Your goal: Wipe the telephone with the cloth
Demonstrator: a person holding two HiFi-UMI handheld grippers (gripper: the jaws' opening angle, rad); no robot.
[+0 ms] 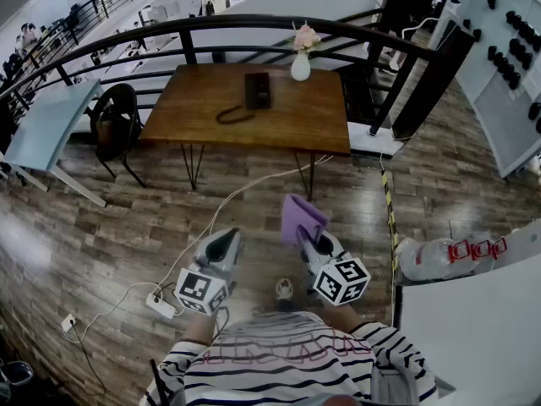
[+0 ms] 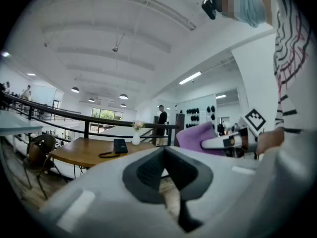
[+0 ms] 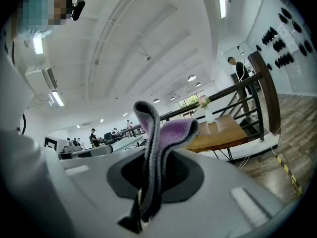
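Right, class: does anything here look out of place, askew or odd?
A white cable trails loose across the wooden floor from near the brown wooden table to a white power strip, a possible trip hazard. Nothing else stands out.

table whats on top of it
On the table, a black telephone with its looped cord lies near the middle, and a white vase of pink flowers stands at the back edge. Anything under the telephone is covered.

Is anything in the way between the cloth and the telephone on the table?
Nothing visible blocks it. Only a white cable lies on the floor between the cloth in the right claw and the table; the telephone sits uncovered on top.
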